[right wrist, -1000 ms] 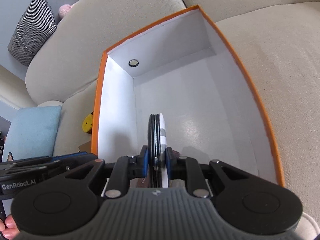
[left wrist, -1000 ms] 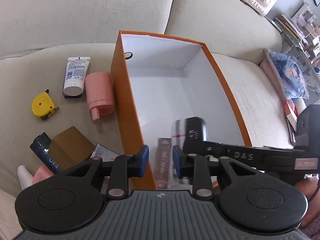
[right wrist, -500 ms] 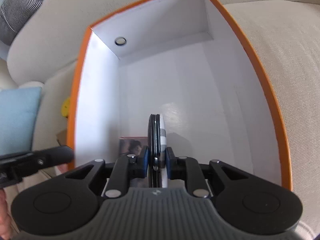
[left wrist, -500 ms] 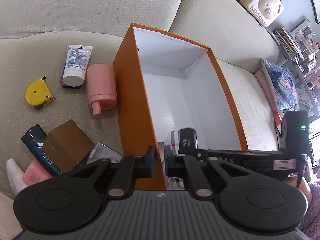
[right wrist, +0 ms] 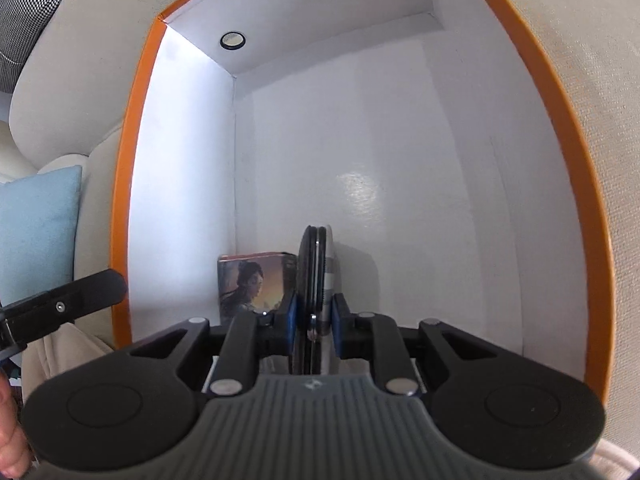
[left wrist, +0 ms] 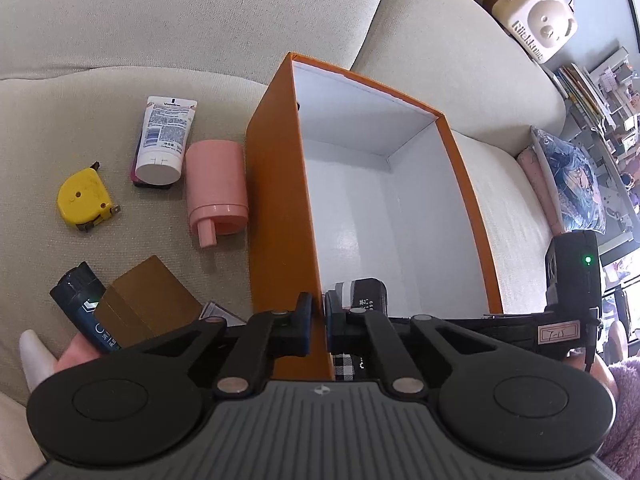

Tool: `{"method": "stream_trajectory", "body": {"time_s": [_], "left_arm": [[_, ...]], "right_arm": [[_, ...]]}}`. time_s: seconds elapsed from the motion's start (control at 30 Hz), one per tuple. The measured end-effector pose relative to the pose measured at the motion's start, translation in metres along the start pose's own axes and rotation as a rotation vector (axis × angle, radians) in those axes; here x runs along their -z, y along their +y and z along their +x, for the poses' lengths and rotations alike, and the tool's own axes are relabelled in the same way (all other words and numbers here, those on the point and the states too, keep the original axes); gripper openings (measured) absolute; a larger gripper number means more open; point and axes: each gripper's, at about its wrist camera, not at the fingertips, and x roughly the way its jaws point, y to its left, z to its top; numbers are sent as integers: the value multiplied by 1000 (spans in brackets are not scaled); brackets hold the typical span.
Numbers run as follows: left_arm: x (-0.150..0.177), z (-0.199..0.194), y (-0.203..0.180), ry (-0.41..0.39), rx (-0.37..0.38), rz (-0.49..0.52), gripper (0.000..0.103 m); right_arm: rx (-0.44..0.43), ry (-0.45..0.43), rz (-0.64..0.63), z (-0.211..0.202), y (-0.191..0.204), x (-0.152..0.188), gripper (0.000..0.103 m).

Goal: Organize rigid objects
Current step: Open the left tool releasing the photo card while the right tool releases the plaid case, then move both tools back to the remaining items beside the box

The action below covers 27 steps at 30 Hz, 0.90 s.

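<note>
An orange box (left wrist: pixel 280 200) with a white inside stands open on the beige sofa. My left gripper (left wrist: pixel 319 318) is shut on the near end of its left wall, one pad outside and one inside. Inside the box, my right gripper (right wrist: pixel 315 316) is shut on a flat black case (right wrist: pixel 316 264) held edge-on, low over the white floor; the case (left wrist: pixel 366 298) also shows in the left wrist view. A small picture-printed box (right wrist: pixel 256 284) stands in the near left corner of the orange box (right wrist: pixel 132 120).
Left of the box on the sofa seat lie a yellow tape measure (left wrist: pixel 84 200), a white tube (left wrist: pixel 164 140), a pink bottle (left wrist: pixel 216 192), a brown carton (left wrist: pixel 140 300) and a dark blue tube (left wrist: pixel 84 304). A patterned cushion (left wrist: pixel 572 176) lies at the right.
My left gripper's jaws have shut onto the box's left wall. The right gripper has sunk deeper into the box with the black case, and the picture box has come into its view.
</note>
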Motion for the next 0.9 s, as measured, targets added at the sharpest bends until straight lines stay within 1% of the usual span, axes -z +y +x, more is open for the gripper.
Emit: {"method": "stream_trajectory", "body": {"time_s": [0.07, 0.1, 0.13, 0.2, 0.27, 0.3, 0.37, 0.53, 0.6, 0.77, 0.8, 0.83, 0.9], "left_arm": [[0, 0, 1, -2, -1, -2, 7], [1, 0, 1, -3, -2, -4, 7], [2, -1, 0, -6, -3, -1, 7], [3, -2, -1, -11, -8, 4, 7], [3, -6, 0, -18, 4, 3, 7], [4, -9, 1, -25, 12, -1, 7], [4, -14, 4, -37, 14, -7, 7], [6, -23, 13, -45, 19, -26, 7], [7, -25, 16, -45, 19, -30, 7], [10, -35, 23, -57, 28, -43, 7], [11, -38, 25, -63, 29, -48, 7], [11, -41, 28, -69, 30, -54, 7], [11, -47, 35, -81, 29, -66, 8]], "right_arm": [[25, 5, -25, -1, 2, 0, 22], [54, 6, -41, 0, 5, -2, 27], [87, 5, -61, 0, 7, -1, 36], [144, 7, -95, 3, 10, -6, 36], [206, 23, -129, 8, 12, -4, 37], [224, 31, -143, 13, 11, -5, 37], [221, 45, -149, 17, 11, -3, 37], [251, 42, -183, 21, 21, -2, 35], [263, 32, -214, 22, 28, 0, 36], [300, 30, -243, 25, 38, 3, 38], [315, 22, -250, 24, 40, 4, 40], [341, 11, -259, 22, 42, 5, 46], [385, -18, -272, 16, 46, 9, 46]]}}
